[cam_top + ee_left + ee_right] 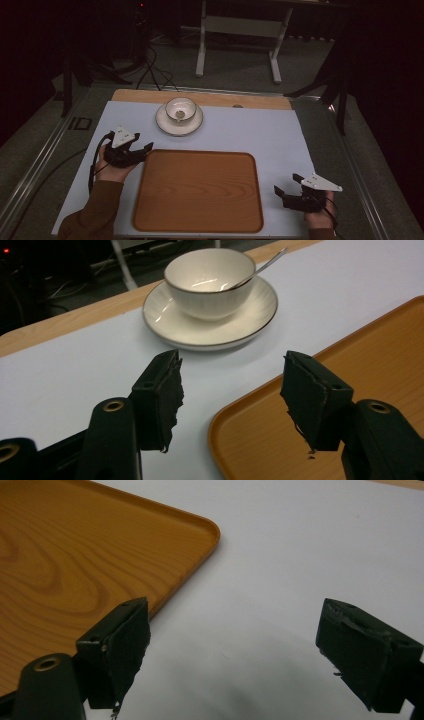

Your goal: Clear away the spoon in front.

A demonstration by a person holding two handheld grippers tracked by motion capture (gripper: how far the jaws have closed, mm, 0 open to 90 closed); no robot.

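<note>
Both jaws gape empty: left gripper [142, 148] at tray [197, 195] corner should probably approach saucer [179, 121] rim low; right gripper [287, 187] waits beside tray.

Wooden tray [198, 191] between both tongs (jaws apart), bowl [180, 109] beyond.

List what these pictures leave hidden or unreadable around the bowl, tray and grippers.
- Bowl contents: in the left gripper view the near wall hides the bottom; too small in the high view.
- Spoon: its head is hidden inside the bowl.
- Tray: cut off by the frame edge in both gripper views.
- Small mark on the wooden strip behind the saucer: too small to identify.
</note>
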